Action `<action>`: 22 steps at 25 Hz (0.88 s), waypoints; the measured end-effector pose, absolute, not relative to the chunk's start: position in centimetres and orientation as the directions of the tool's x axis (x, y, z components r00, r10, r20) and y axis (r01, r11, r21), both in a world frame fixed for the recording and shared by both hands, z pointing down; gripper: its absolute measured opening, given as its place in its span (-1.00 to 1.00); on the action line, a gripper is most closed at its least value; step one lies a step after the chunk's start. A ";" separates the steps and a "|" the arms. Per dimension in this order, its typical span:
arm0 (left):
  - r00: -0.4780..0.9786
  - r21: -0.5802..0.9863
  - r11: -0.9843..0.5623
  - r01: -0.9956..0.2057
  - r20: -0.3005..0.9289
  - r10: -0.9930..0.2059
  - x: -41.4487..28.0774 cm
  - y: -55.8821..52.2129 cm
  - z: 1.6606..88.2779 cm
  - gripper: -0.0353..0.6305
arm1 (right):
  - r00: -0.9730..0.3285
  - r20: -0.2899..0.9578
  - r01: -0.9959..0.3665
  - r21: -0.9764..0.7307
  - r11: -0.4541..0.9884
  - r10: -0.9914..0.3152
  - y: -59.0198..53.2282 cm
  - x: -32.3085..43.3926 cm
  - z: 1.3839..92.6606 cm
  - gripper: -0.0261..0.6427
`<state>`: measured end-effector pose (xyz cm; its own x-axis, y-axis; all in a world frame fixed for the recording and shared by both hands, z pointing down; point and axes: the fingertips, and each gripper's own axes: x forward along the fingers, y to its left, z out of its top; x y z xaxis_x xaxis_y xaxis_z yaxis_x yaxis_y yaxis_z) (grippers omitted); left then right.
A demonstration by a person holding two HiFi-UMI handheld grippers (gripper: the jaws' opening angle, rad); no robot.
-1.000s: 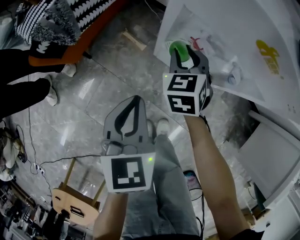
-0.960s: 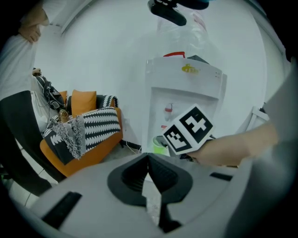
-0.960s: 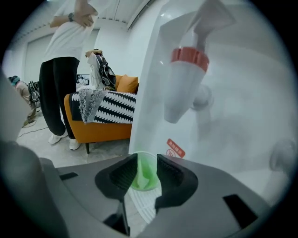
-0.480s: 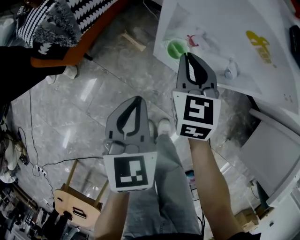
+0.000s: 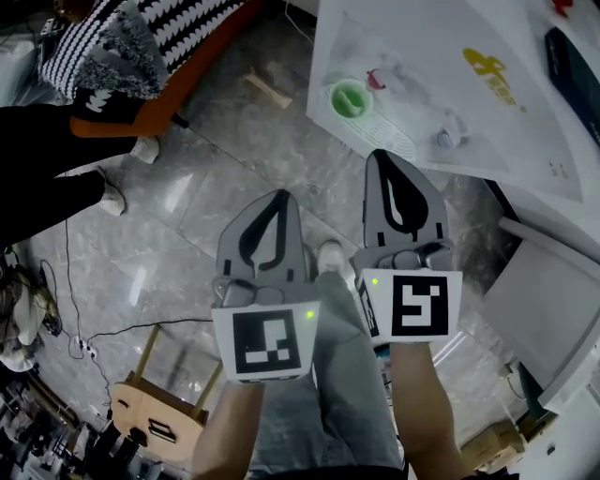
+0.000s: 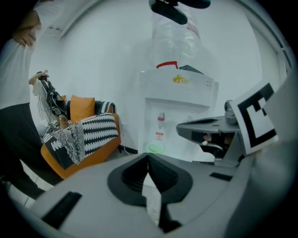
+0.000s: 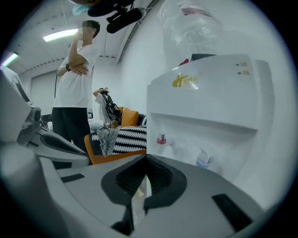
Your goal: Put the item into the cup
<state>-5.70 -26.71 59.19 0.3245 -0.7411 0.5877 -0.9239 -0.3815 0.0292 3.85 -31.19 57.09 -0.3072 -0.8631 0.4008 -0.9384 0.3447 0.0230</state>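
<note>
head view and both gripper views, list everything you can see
water dispenser: 1, white with yellow logo, upper right
water bottle: 1, clear, on top of the dispenser
cup: 1, green, on the dispenser below the red tap
red tap: 1, red, on the dispenser front
pale blue tap: 1, pale blue, beside the red one
sofa: 1, orange, upper left
blanket: 1, black-and-white zigzag, on the sofa
stool: 1, wooden, floor at lower left
cables: several, dark, floor at left
bystander: 1, white shirt, black trousers, near the sofa
left claw: 1, grey, shut, empty, over the floor
right claw: 1, grey, just closed, empty, short of the cup
</note>
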 end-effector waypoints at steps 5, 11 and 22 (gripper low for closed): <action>0.334 -0.008 -0.404 -0.915 0.546 -0.768 -4.6 -22.5 60.9 -0.86 | -0.327 0.374 -0.936 0.000 0.353 -0.868 -24.9 4.0 59.5 -0.89; 0.363 -0.013 -0.417 -0.909 0.466 -0.807 -3.4 -21.7 55.5 -0.86 | -0.332 0.340 -0.936 -0.002 0.352 -0.880 -22.1 4.6 55.5 -0.89; 0.375 -0.001 -0.394 -0.919 0.303 -0.876 -2.9 -21.2 40.8 -0.86 | -0.344 0.215 -0.937 -0.011 0.350 -0.914 -20.6 4.7 40.4 -0.89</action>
<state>-2.91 -21.20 40.83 0.3751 -0.8761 0.3029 -0.9192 -0.3939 -0.0010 4.68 -20.63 40.42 -0.3444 -0.9139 0.2151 -0.9366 0.3503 -0.0110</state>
